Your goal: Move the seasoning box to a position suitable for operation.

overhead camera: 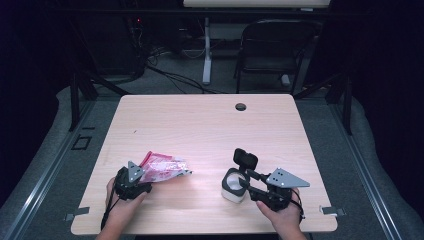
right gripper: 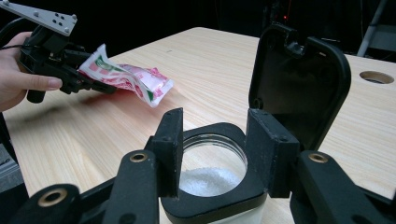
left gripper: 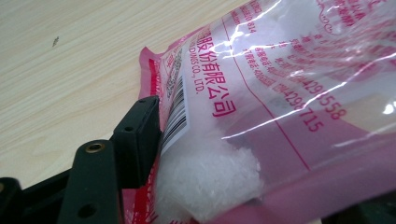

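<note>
Pinched in the left tool, the pink plastic bag of white crystals sags from its grasped edge, with the rest lying ahead of the tool on the surface. It looks soft and floppy: thin, glossy film that could slide between the pads, with loose grains that shift and pool in the low corner. Hold is best kept on the flat sealed margin by the barcode, where the film is doubled and no grains sit under the pads; lifting from there should let the contents run toward the far, open end.

Off to that tool's side, well apart from the bag, the right tool is clenched around the white jar, one black pad on each side of its black collar. The jar is stiff and fairly light, partly filled with crystals, and its hinged black lid stands open just beyond the tool. Gripping at the collar steadies it, though the smooth body could tip if knocked.
</note>
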{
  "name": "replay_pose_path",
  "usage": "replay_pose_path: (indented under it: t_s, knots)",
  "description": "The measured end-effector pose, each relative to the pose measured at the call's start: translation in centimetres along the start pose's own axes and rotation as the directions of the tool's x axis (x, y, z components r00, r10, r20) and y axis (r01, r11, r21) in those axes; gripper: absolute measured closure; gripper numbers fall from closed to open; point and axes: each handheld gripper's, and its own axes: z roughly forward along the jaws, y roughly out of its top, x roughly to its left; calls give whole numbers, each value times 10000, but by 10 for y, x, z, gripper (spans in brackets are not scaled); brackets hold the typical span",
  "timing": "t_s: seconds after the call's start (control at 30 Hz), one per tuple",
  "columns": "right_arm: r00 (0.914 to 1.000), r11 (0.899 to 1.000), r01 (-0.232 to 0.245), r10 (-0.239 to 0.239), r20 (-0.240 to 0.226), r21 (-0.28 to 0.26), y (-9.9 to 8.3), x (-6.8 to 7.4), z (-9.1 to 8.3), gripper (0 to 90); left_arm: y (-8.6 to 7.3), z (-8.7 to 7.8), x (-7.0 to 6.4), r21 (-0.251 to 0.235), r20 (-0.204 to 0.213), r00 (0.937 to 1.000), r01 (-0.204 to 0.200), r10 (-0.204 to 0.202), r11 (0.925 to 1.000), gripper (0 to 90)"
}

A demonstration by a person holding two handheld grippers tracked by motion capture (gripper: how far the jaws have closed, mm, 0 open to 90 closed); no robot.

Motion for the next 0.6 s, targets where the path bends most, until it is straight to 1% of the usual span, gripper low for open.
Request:
replay_pose_path:
  t_s: [0.13, 0.2, 0.27, 0.37, 0.43, 0.47, 0.6]
  knots:
    - [10000, 10000, -18, 18, -9, -23, 0, 0, 0, 566, 1, -3, -3, 45, 26, 10000, -77, 77, 10000, 374]
    - [10000, 10000, 27, -27, 20, 29, 0, 0, -1, 566, 0, -5, -4, 163, 12, 9998, -178, 178, 9997, 374]
    - [10000, 10000, -47, 47, -20, -44, 0, 0, 0, 566, -1, -6, -5, 287, 84, 9997, -235, 233, 9993, 374]
    - [10000, 10000, -16, 16, -12, -30, 0, 0, 0, 566, -2, -8, -6, 359, 152, 9997, -186, 181, 9992, 374]
    - [10000, 10000, -20, 20, -21, -34, 0, 0, 0, 565, -3, -10, -7, 528, 161, 9995, -293, 285, 9982, 375]
    - [10000, 10000, 2, -2, -15, -7, 0, 0, 0, 565, -3, -10, -8, 534, 161, 9994, -324, 316, 9980, 375]
    - [10000, 10000, -2, 2, -17, -7, 0, 0, 0, 565, -4, -12, -10, 634, 77, 9979, -654, 650, 9958, 375]
